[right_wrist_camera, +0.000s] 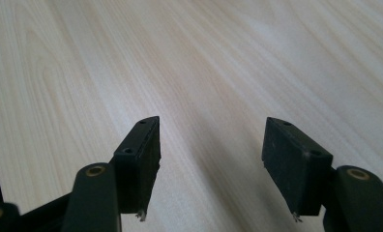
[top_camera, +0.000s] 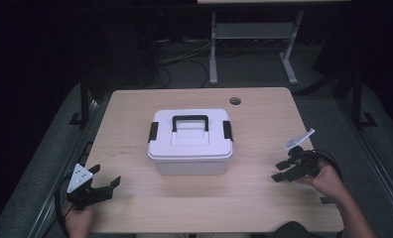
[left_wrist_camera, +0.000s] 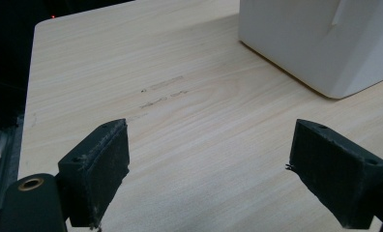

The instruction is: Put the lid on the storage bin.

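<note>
- The white storage box [top_camera: 190, 144] sits near the middle of the worktop [top_camera: 135, 124], lid on, black carry handle [top_camera: 190, 121] lying across the top, and a black latch [top_camera: 153, 131] at each end.
- The box lies ahead and to the right of the left tool [top_camera: 101, 179] and well apart from it; in the left gripper view one white corner of the box [left_wrist_camera: 320, 43] shows beyond the right-hand jaw.
- The left tool is released: its jaws stand wide apart over bare wood, with nothing between them.
- It hovers near the front left corner of the worktop, held in the person's left hand [top_camera: 79, 218].
- The box lies ahead and to the left of the right tool [top_camera: 281, 171], also well apart from it.
- The right tool is released too, its jaws parted over bare wood grain and holding nothing.
- It sits near the right edge of the worktop in the person's right hand [top_camera: 328, 179], pointing left.
- A round cable hole [top_camera: 235, 101] marks the worktop behind the box.
</note>
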Tool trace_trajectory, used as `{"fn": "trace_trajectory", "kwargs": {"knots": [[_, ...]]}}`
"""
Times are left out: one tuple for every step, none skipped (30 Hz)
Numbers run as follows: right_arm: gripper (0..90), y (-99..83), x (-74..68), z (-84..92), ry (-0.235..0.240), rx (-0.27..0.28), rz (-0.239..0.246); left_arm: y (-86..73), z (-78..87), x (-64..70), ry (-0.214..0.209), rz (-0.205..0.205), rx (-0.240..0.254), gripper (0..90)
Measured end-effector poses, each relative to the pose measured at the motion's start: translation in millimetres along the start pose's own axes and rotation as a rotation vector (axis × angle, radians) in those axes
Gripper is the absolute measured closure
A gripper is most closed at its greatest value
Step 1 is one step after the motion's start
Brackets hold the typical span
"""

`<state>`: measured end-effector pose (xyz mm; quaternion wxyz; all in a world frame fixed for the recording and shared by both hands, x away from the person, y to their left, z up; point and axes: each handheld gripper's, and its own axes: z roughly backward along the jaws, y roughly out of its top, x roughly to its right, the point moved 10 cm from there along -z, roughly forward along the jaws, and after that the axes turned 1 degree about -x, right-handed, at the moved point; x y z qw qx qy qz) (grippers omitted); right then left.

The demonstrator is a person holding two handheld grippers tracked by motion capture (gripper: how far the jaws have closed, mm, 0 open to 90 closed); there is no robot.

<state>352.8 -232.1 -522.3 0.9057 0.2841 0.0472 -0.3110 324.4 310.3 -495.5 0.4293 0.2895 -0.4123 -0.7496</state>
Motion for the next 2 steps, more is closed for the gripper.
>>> {"fn": "trace_trajectory", "kwargs": {"knots": [[38.0, -1.0, -0.4, 0.5, -0.001, 0.002, 0.002, 0.2, 0.0, -0.3, 0.002, -0.001, 0.000, 13.4], [37.9, -1.5, -1.2, 1.3, -0.002, 0.004, -0.002, 0.2, -0.1, -0.3, 0.002, -0.002, 0.000, 13.4]]}}
